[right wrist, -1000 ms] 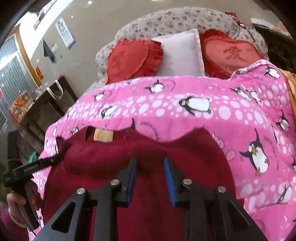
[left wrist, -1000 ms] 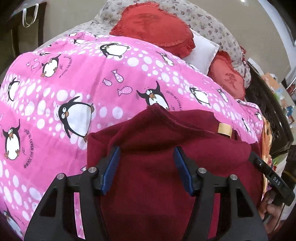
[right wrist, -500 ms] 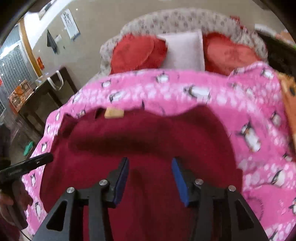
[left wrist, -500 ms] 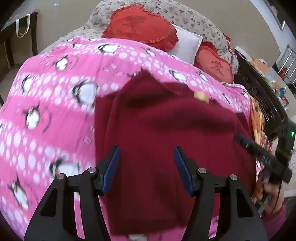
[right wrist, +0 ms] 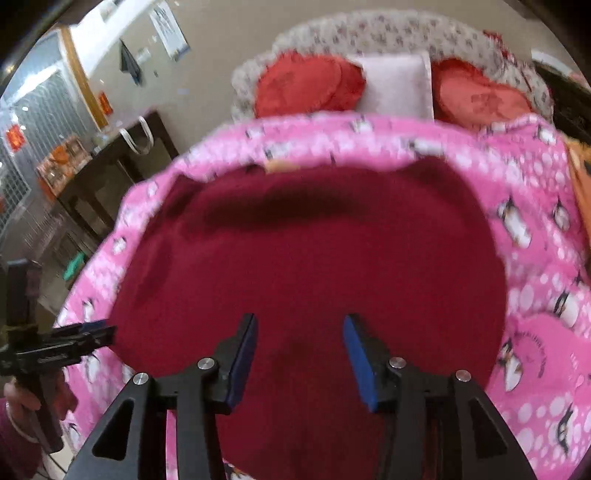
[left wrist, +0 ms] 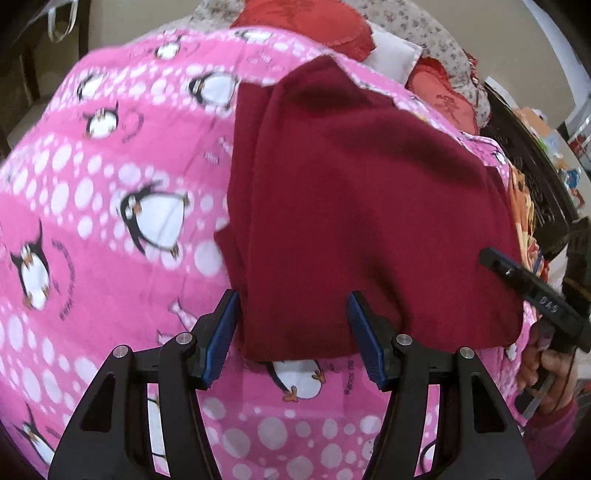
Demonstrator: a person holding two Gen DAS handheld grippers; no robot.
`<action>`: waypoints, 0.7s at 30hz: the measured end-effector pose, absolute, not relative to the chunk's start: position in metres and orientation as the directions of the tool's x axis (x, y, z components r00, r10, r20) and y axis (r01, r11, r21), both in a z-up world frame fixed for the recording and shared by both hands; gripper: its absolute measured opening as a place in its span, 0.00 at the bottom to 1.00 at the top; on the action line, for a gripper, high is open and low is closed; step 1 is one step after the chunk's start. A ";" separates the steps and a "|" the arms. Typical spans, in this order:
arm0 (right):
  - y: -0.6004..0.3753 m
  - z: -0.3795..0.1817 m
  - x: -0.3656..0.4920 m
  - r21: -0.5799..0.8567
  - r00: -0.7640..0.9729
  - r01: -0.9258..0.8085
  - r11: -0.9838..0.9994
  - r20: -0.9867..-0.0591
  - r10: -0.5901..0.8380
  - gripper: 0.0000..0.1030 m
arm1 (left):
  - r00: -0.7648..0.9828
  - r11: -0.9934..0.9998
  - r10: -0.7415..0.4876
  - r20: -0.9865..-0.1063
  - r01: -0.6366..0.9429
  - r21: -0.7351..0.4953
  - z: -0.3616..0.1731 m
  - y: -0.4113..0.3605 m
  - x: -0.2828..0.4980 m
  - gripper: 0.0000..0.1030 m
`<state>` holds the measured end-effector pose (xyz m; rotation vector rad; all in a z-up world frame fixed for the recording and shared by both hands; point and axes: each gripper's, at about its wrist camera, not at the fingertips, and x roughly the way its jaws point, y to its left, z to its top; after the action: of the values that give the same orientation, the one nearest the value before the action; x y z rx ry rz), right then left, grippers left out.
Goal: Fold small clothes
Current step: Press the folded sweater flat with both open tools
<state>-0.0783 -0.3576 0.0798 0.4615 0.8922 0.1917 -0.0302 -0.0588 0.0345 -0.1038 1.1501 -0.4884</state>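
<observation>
A dark red garment (left wrist: 354, 206) lies folded on the pink penguin-print blanket (left wrist: 110, 192). It also fills the middle of the right wrist view (right wrist: 314, 258), which is blurred. My left gripper (left wrist: 293, 332) is open and empty, held above the garment's near edge. My right gripper (right wrist: 299, 354) is open and empty above the garment's near part. The right gripper's tip shows at the right edge of the left wrist view (left wrist: 532, 288). The left gripper shows at the left edge of the right wrist view (right wrist: 66, 343).
Red heart cushions (right wrist: 306, 85) and a white pillow (right wrist: 395, 86) lean on a floral headrest (right wrist: 388, 33) at the far end. A dark wooden table (right wrist: 110, 173) stands to the left. An orange cloth (left wrist: 524, 210) lies at the blanket's right edge.
Both grippers have pulled back and up from the garment. The right gripper's jaws have opened wider. The garment lies flat, left where it was.
</observation>
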 end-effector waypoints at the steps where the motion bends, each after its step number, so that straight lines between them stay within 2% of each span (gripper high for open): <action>1: -0.358 0.081 -0.079 0.465 0.621 0.033 0.885 -0.703 0.347 0.45 | 0.311 0.890 -0.427 -0.849 0.308 -0.335 0.033 -0.058 -0.031 0.58; 8: -0.351 0.111 -0.075 0.523 0.623 -0.011 0.852 -0.663 0.416 0.47 | 0.321 0.873 -0.476 -0.819 0.287 -0.394 0.041 -0.044 -0.033 0.59; 11: -0.340 0.120 -0.064 0.552 0.625 -0.035 0.833 -0.639 0.450 0.53 | 0.325 0.857 -0.510 -0.797 0.269 -0.439 0.042 -0.034 -0.036 0.61; 21: -0.271 0.137 0.004 0.510 0.568 -0.145 0.848 -0.659 0.493 0.55 | 0.340 0.856 -0.517 -0.786 0.193 -0.480 0.036 -0.006 -0.025 0.65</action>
<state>0.0037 -0.2713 0.1373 0.4280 0.8947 0.3888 -0.0250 -0.0058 0.0363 -0.3269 1.1363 -0.4729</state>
